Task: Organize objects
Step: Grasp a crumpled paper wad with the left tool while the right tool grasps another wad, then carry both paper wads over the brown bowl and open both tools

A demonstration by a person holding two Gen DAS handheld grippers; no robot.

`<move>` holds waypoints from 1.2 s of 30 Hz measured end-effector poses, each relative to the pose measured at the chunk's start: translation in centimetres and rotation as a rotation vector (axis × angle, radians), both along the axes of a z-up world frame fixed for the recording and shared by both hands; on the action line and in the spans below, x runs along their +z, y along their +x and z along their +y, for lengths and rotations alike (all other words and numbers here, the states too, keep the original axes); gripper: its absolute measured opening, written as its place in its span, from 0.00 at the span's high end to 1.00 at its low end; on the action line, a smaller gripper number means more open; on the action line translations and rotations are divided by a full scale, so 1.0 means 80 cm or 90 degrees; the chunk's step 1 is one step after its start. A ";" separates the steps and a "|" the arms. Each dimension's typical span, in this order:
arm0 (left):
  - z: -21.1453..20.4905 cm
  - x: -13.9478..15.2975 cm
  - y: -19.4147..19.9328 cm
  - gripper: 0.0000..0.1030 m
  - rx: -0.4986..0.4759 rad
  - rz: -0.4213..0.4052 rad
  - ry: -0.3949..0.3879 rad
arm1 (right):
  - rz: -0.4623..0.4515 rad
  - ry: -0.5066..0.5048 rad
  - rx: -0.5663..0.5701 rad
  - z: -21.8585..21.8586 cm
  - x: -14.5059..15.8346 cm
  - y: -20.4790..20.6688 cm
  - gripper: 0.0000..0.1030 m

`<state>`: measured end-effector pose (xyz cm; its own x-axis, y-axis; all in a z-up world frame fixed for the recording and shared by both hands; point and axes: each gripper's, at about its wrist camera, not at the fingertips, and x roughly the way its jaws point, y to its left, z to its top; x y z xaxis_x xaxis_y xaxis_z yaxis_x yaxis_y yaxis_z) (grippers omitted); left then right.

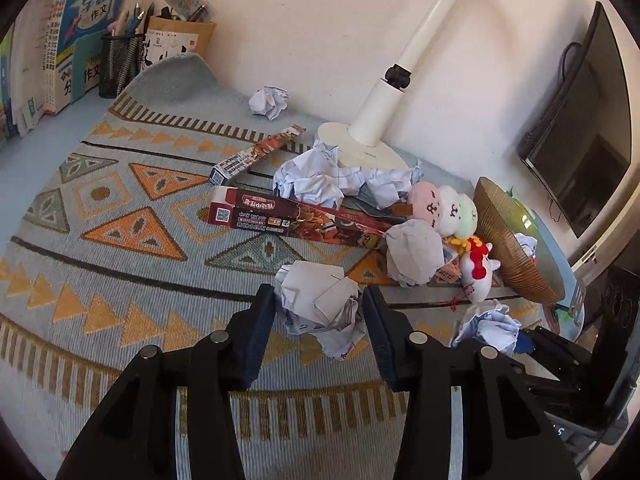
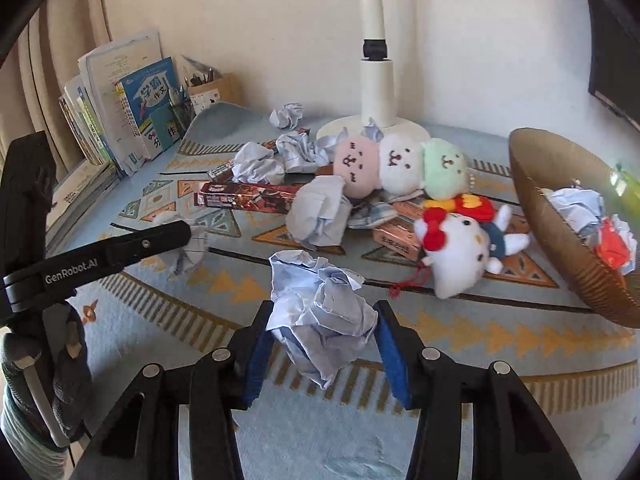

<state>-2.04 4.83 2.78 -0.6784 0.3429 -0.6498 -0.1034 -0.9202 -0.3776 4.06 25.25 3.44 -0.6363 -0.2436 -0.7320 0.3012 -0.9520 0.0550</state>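
Each gripper grasps one crumpled paper ball: the left gripper point(image 1: 319, 312) and the right gripper point(image 2: 322, 328), both near the brown basket point(image 2: 560, 248). The basket already holds some paper; several balls, boxes and plush toys remain left of it.

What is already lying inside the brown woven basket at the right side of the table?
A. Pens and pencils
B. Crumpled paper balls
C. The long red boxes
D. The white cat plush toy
B: in the right wrist view, crumpled paper balls lie inside the brown woven basket, while the white cat plush toy lies on the cloth beside it.
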 end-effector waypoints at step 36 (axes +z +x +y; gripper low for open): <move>0.004 -0.009 0.030 0.52 0.091 0.025 -0.063 | -0.041 -0.043 -0.036 0.068 -0.019 -0.009 0.51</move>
<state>0.35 5.14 2.04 -0.7414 0.1771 -0.6472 0.0176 -0.9591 -0.2825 3.31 30.68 1.92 -0.6024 -0.2590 -0.7550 0.2404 -0.9608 0.1379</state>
